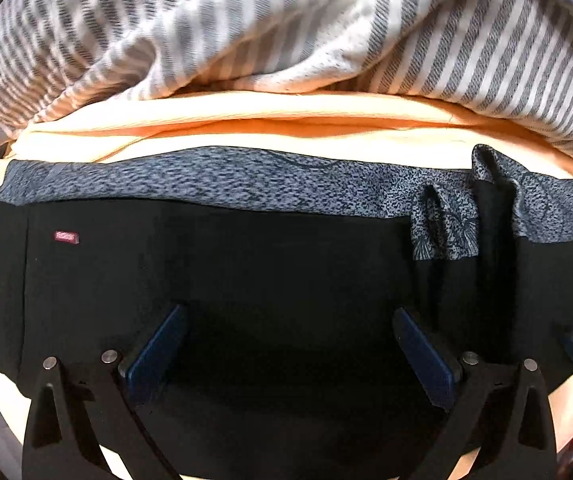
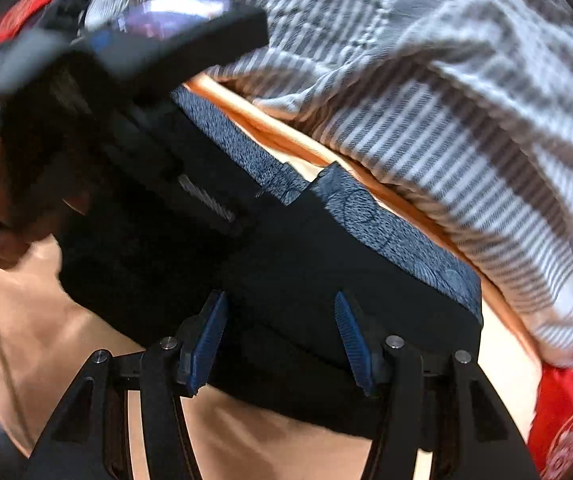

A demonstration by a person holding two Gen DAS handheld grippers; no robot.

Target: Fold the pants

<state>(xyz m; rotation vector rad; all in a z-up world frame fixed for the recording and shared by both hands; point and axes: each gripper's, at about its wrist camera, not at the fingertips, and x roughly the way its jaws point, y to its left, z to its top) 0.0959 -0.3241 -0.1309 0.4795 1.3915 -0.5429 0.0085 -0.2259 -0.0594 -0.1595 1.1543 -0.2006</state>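
The black pants [image 1: 246, 272] lie folded on a peach sheet, with a blue-grey patterned waistband [image 1: 206, 184] along the far edge and a small red label [image 1: 66, 237] at the left. My left gripper [image 1: 290, 316] is open just above the black cloth, holding nothing. In the right wrist view the same pants [image 2: 306, 280] lie under my right gripper [image 2: 280, 300], which is open and empty over their near edge. The left gripper's body [image 2: 126, 80] and the hand holding it fill the upper left of that view.
A grey-and-white striped blanket [image 1: 286, 32] is bunched along the far side and also shows in the right wrist view [image 2: 466, 100]. The peach sheet [image 1: 286, 120] covers the bed. A red patterned cloth [image 2: 566, 412] lies at the right edge.
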